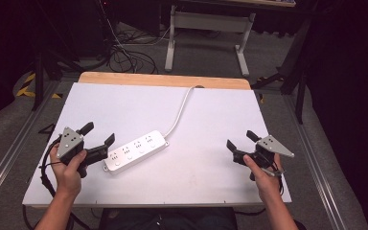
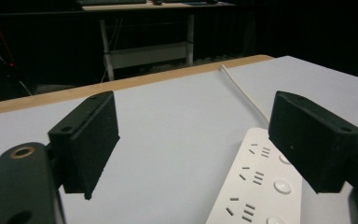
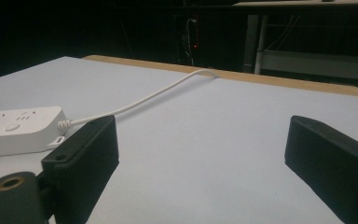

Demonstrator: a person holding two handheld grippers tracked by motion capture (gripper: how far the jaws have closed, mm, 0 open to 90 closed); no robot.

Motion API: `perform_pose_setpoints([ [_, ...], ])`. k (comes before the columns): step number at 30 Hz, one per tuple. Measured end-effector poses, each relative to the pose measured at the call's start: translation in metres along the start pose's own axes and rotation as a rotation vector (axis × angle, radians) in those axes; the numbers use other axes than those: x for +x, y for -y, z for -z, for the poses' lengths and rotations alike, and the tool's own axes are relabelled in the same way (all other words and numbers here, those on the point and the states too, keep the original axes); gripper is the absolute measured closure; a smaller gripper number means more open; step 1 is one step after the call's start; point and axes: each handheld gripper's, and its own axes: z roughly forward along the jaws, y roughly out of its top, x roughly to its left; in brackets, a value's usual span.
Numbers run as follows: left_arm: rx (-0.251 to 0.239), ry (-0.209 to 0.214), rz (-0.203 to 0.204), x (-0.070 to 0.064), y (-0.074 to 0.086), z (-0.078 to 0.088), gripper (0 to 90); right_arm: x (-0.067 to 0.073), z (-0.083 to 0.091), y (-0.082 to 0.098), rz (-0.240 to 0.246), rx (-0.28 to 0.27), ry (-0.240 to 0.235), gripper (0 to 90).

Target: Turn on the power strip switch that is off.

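One power strip [image 1: 135, 149] lying mid-board nearer my left, its one cord [image 1: 179, 111] running off the far edge, its near end cut off in my left gripper view, my left gripper [image 1: 97, 135] and right gripper [image 1: 240, 140] both wide open, empty, white board [image 1: 211, 120].

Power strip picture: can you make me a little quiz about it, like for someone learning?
1. True or false: the left tool is shut on the power strip.
2. Which tool is nearer the power strip? A) left B) right
3. Fill in: the strip's white cord runs toward the table's ____ edge.

Key: 1 false, its jaws stand open beside the strip. 2 A. 3 far.
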Motion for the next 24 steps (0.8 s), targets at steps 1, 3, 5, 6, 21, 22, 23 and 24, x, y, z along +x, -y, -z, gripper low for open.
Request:
perform_pose_setpoints([
  [1, 0.004, -0.003, 0.006, -0.0002, -0.0004, 0.0002, 13.9, 0.0001, 0.0000, 0.0000, 0.001, 0.000, 0.000, 10.0],
  [3, 0.002, -0.013, 0.014, -0.0007, -0.0002, 0.0000, 8.1, 0.0003, -0.0001, 0.0000, 0.001, 0.001, -0.002, 10.0],
  [5, -0.005, -0.007, 0.011, -0.0007, -0.0002, 0.0006, 0.4, 0.0004, -0.0001, 0.0000, 0.001, 0.001, -0.002, 10.0],
  [6, -0.008, -0.008, 0.012, -0.0010, -0.0002, 0.0008, 1.5, 0.0004, 0.0000, 0.0000, 0.000, 0.001, -0.002, 10.0],
  [21, -0.007, -0.003, 0.006, -0.0020, 0.0005, -0.0001, 1.5, 0.0005, 0.0011, 0.0001, 0.000, -0.001, 0.001, 10.0],
  [22, -0.006, -0.005, 0.006, -0.0020, 0.0006, 0.0000, 1.5, 0.0006, 0.0012, 0.0000, 0.001, -0.002, 0.001, 10.0],
  [23, -0.006, -0.006, 0.005, -0.0021, 0.0006, 0.0001, 1.5, 0.0007, 0.0015, -0.0001, 0.001, 0.000, 0.002, 10.0],
  [24, -0.004, -0.005, 0.005, -0.0019, 0.0006, 0.0004, 1.5, 0.0007, 0.0016, -0.0001, 0.001, 0.000, 0.003, 10.0],
])
